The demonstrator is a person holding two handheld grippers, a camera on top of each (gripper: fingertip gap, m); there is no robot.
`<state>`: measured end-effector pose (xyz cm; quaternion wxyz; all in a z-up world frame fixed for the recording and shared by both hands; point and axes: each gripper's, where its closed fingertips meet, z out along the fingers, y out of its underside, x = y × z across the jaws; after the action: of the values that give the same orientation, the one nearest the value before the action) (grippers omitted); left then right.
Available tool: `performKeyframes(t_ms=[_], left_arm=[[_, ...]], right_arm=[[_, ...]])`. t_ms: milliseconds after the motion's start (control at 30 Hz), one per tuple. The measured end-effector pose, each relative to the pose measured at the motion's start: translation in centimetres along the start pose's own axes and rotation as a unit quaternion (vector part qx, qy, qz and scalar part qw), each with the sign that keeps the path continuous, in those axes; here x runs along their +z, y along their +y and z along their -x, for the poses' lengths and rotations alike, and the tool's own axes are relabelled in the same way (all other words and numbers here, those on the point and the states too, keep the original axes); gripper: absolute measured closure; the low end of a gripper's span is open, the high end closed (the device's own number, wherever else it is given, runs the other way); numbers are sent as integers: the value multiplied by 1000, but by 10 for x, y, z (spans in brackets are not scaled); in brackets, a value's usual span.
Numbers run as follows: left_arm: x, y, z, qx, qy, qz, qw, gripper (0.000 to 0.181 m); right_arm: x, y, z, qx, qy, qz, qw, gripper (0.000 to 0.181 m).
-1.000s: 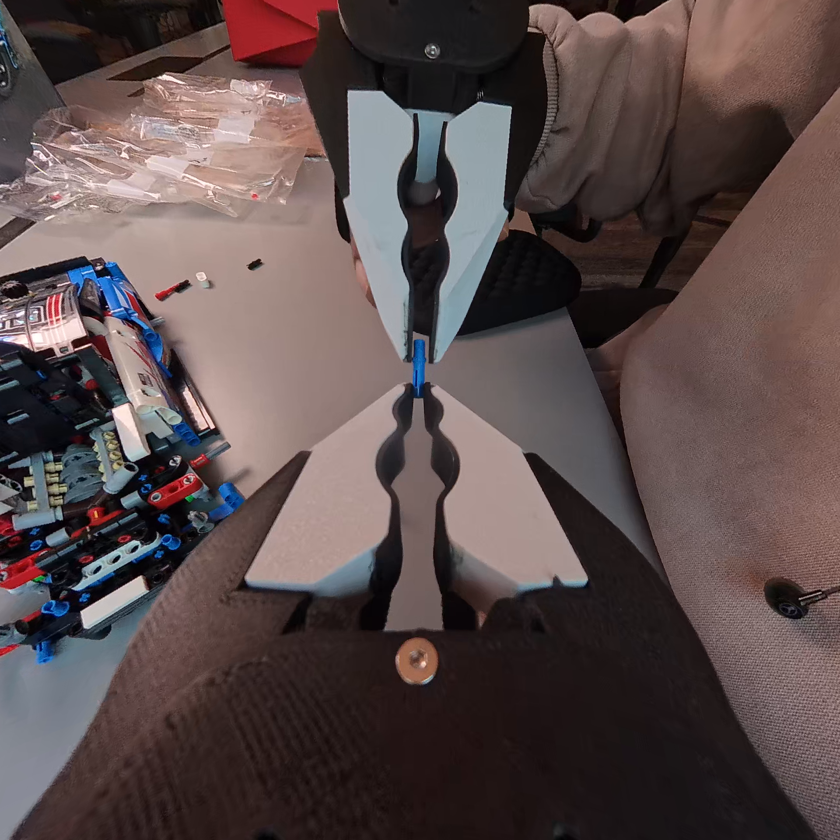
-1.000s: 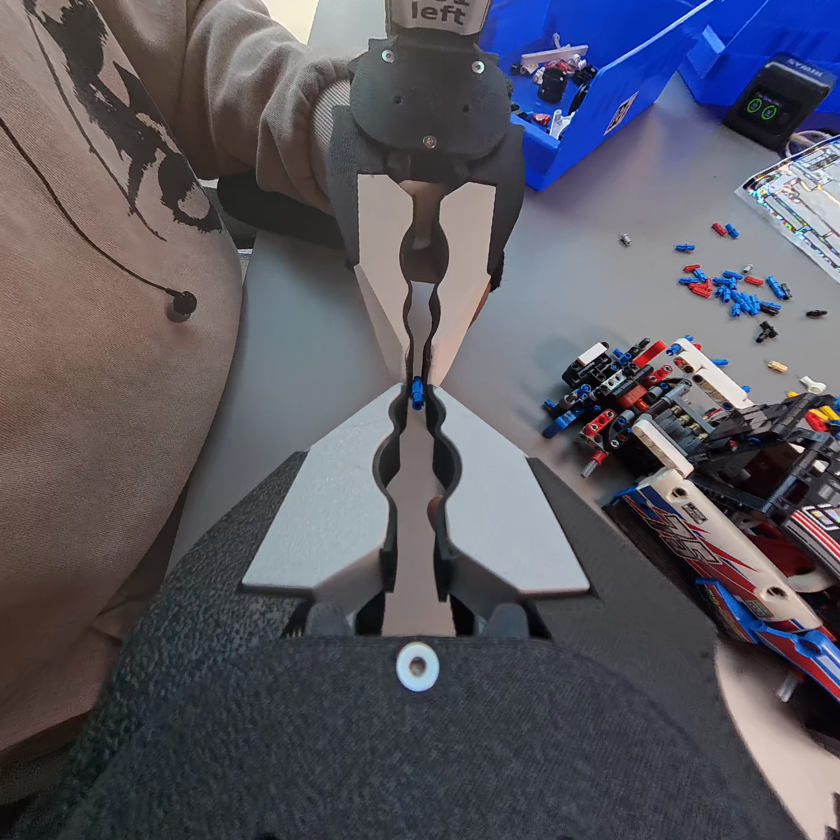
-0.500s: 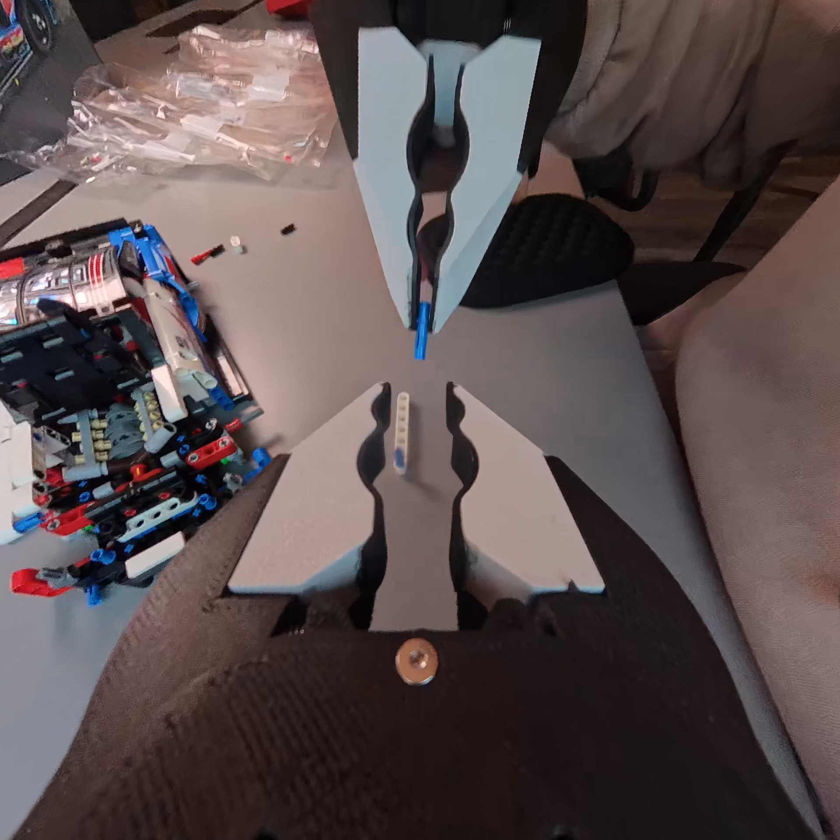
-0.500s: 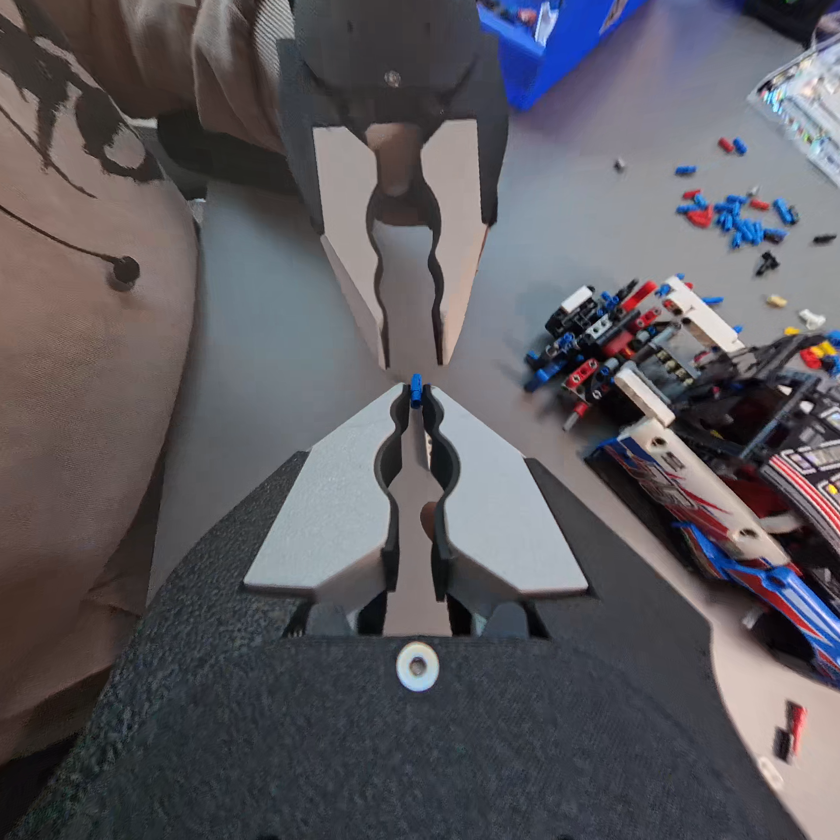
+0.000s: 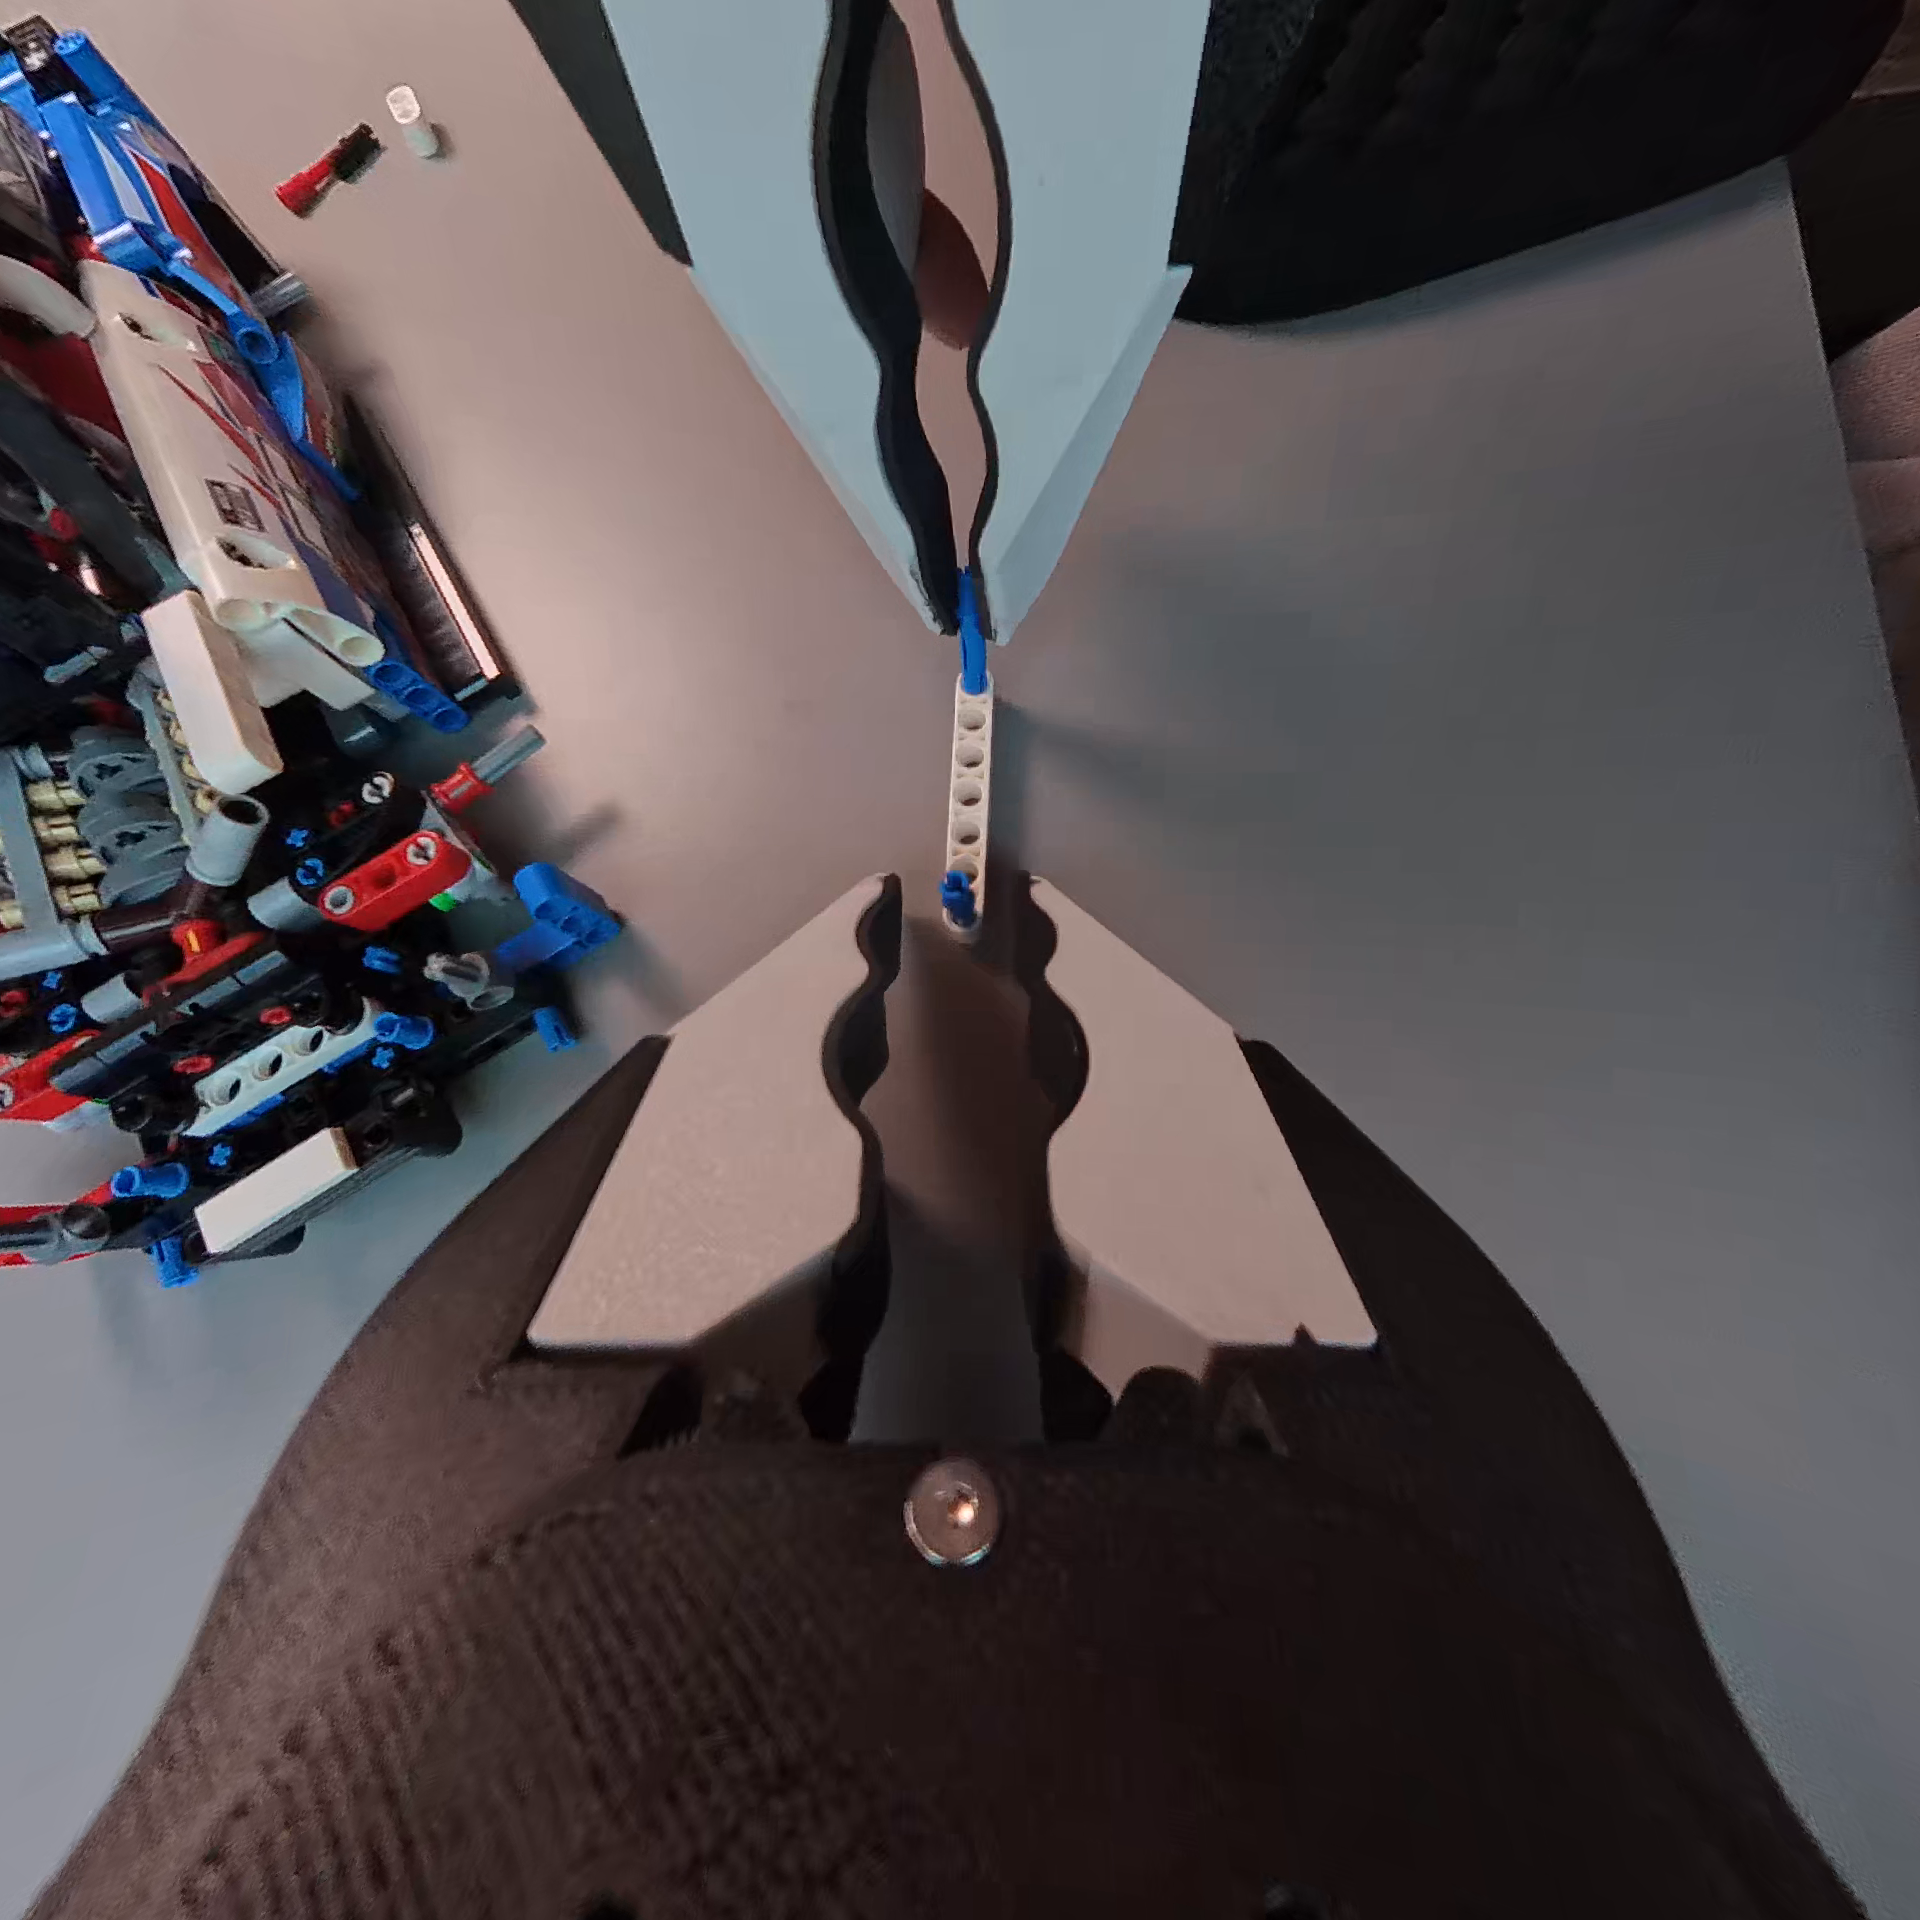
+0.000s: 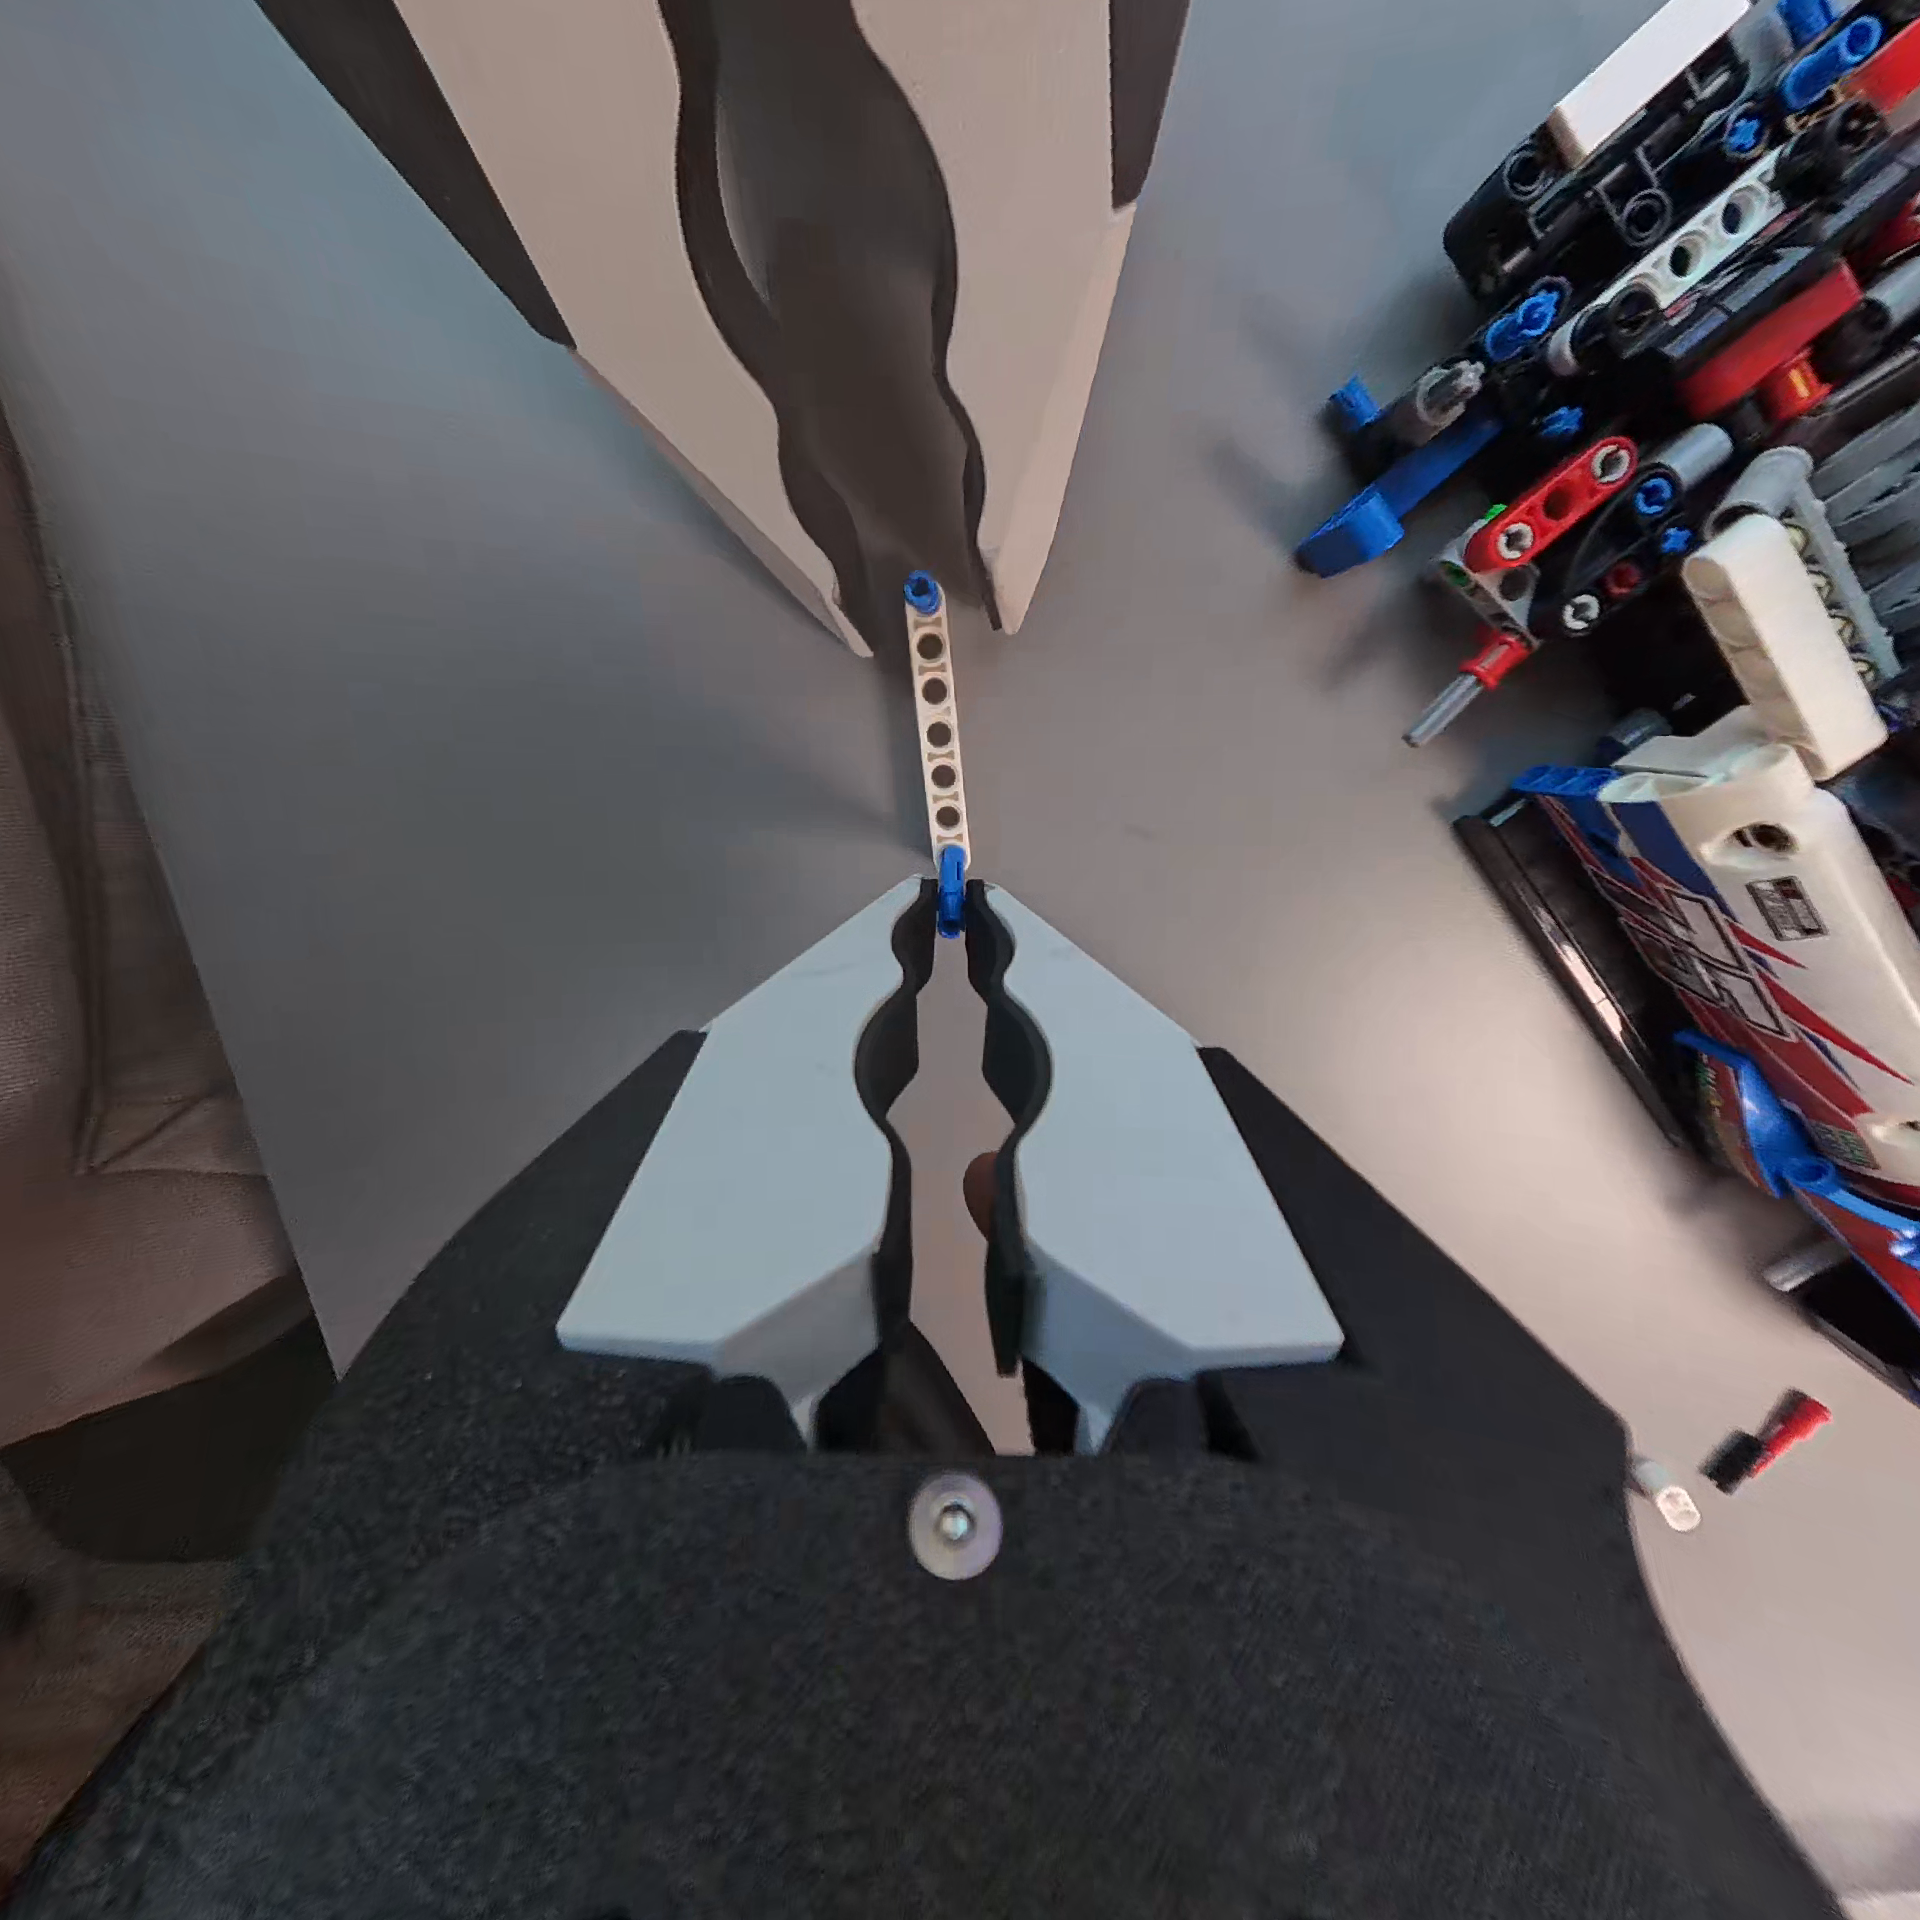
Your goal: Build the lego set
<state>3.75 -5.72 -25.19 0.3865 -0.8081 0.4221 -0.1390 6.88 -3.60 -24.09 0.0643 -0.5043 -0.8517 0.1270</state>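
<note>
A: Nearest us in the left wrist view, our left gripper (image 5: 954, 883) stands with its jaws apart, and the near end of the white beam (image 5: 970, 805) lies between its tips on the grey table (image 5: 1455, 727). We cannot tell whether a tip touches it.

B: A blue pin (image 5: 958, 891) sits in that near hole. At the beam's far end, our right gripper (image 5: 966, 629) pinches a second blue pin (image 5: 970, 649), its tip at the last hole.

A: In the right wrist view, that gripper (image 6: 945, 883) is closed narrow on the pin (image 6: 950, 894).

B: Room is open toward the table edge (image 5: 1860, 623). On the other side we have the lego car (image 5: 208, 727) close by, and farther off a red-and-black pin (image 5: 327, 171) and a small white piece (image 5: 414, 120).
</note>
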Motion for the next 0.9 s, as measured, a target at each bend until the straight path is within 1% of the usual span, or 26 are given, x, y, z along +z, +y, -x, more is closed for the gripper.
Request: performKeyframes(t_ms=[133,233,333,467,500,533,633,667,767,900], left_arm=[[3,-2,-1,8,-7,-4,1000,175],[3,-2,-1,11,-8,-4,1000,175],[4,-2,-1,4,-5,-8,1000,175],[4,-2,-1,4,-6,-9,1000,175],[2,-3,0,3,-8,-15,1000,172],[0,-7,-1,3,-6,-29,1000,165],[-11,-23,-5,0,6,-76,997,162],[-12,-26,-6,0,5,-81,997,163],[-12,-30,-6,12,-2,-88,996,179],[-22,-42,-7,-1,5,-129,992,179]], right_arm=[[4,2,-1,-5,7,20,1000,178],[5,3,-2,-12,12,34,999,178],[0,-5,-1,0,5,13,1000,178],[0,-6,0,-4,5,15,1000,178],[0,-8,0,-2,4,9,1000,178],[-1,-11,1,-2,1,-5,1000,178],[-9,-26,8,9,-13,-61,998,178],[-12,-32,11,9,-17,-80,997,178],[-23,-47,14,7,-17,-132,991,178],[-40,-58,17,-18,-8,-204,979,178]])
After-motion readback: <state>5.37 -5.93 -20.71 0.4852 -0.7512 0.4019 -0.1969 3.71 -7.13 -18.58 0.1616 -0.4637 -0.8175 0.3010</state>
